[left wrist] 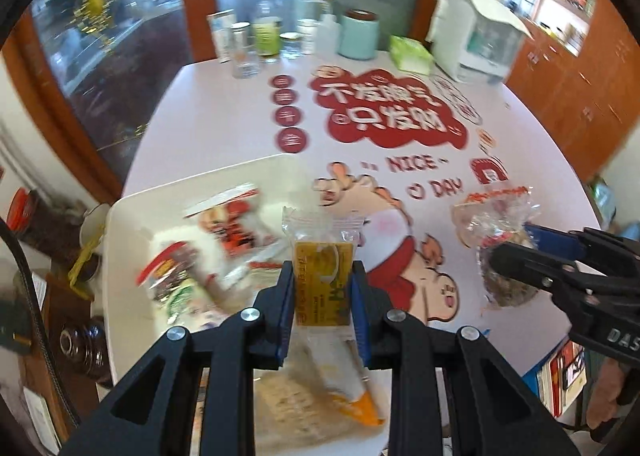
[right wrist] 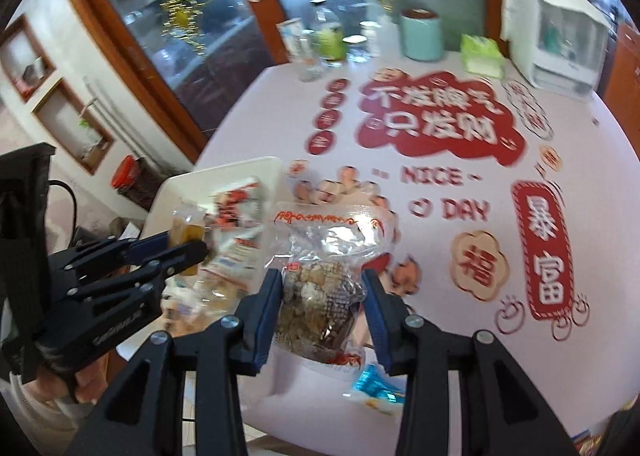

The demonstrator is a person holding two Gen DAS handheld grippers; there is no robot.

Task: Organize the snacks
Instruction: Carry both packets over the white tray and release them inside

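Observation:
My left gripper (left wrist: pixel 323 280) is shut on a small yellow snack packet (left wrist: pixel 323 276) and holds it above the near right corner of a white square tray (left wrist: pixel 132 223). Several wrapped snacks (left wrist: pixel 224 232) lie in that tray. My right gripper (right wrist: pixel 322 288) is shut on a clear bag of brown crispy snack (right wrist: pixel 320 280) with red print along its top, lifted over the table. The right wrist view also shows the left gripper (right wrist: pixel 188 246) with the yellow packet (right wrist: pixel 188 230) over the tray (right wrist: pixel 224 175). In the left wrist view the right gripper (left wrist: pixel 516 244) grips the clear bag (left wrist: pixel 496 223).
The round table (left wrist: pixel 224 127) has a pale cloth with red cartoon prints. Bottles, jars, a teal canister (left wrist: pixel 358 33), a green tissue pack (left wrist: pixel 410 51) and a white appliance (left wrist: pixel 476 35) stand along its far edge. More wrapped snacks (left wrist: pixel 320 388) lie near the front edge, with a blue wrapper (right wrist: pixel 374 386) beside them.

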